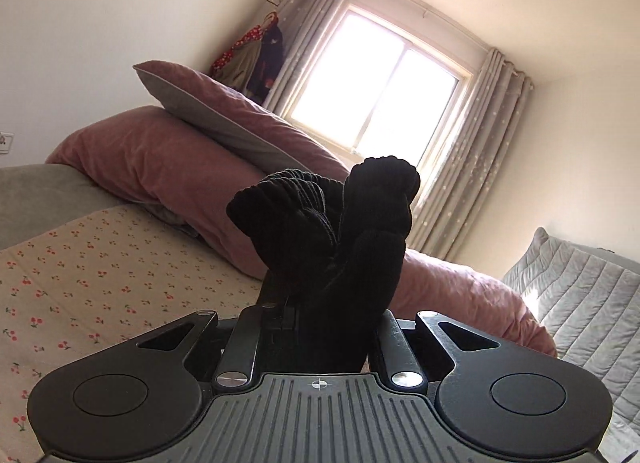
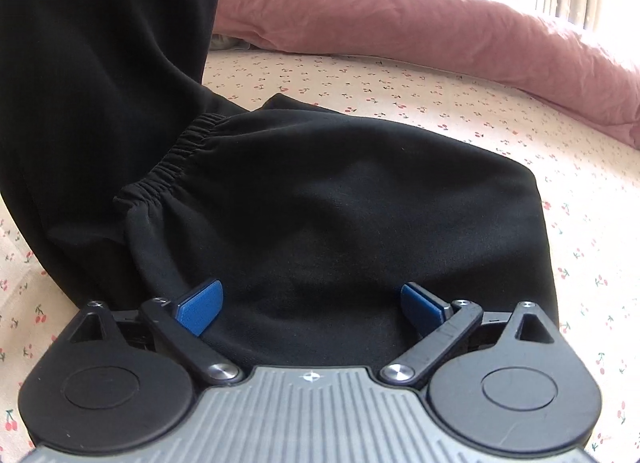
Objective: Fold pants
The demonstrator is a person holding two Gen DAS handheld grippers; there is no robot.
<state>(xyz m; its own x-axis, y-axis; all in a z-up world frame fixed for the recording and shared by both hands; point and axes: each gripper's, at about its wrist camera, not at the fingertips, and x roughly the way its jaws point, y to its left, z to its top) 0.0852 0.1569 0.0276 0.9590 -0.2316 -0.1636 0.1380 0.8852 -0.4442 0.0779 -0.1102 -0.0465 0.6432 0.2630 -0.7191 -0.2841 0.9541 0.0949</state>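
Note:
The black pants (image 2: 320,203) lie partly folded on the cherry-print bed sheet (image 2: 460,103), with an elastic cuff (image 2: 168,167) bunched on top. A stretch of black cloth rises up at the left of the right wrist view. My right gripper (image 2: 310,305) is open, its blue pads (image 2: 200,307) spread just above the near edge of the folded pants. My left gripper (image 1: 316,315) is shut on a bunched ribbed end of the pants (image 1: 332,223) and holds it up in the air above the bed.
A pink duvet (image 1: 160,167) and a pink-grey pillow (image 1: 224,103) are piled along the far side of the bed. A bright window (image 1: 380,91) with grey curtains stands behind. A grey quilted cover (image 1: 580,295) lies at the right.

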